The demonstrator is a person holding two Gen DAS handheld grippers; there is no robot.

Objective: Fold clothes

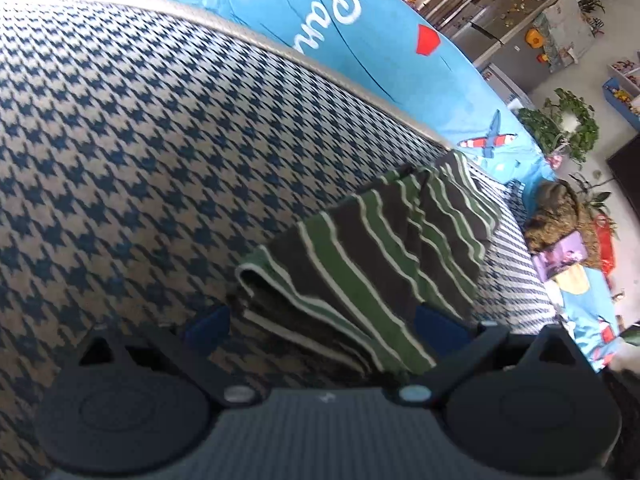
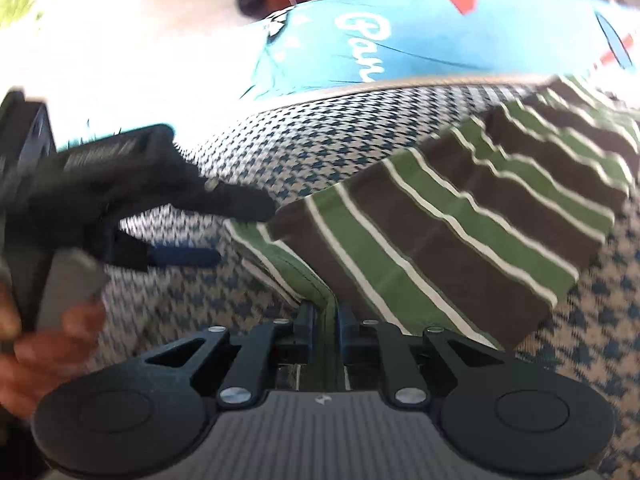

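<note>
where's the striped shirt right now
The striped shirt lies folded on the houndstooth cover, near the blue sheet. The right tongs pinch its near edge; the open left tongs straddle its other end.

From my right gripper (image 2: 324, 320) I see the striped garment (image 2: 440, 216) smeared by motion blur, and its far end runs out of the picture to the right. Its green edge disappears between my nearly closed pads, so I cannot see how deep it sits. The hand (image 2: 36, 344) holding my left gripper (image 2: 224, 232) is cut off at the frame's left edge and blurred. From my left gripper (image 1: 328, 320), the garment's near corner is hidden under the gripper body. The shelves (image 1: 520, 8) far ahead hold things too small to identify.
</note>
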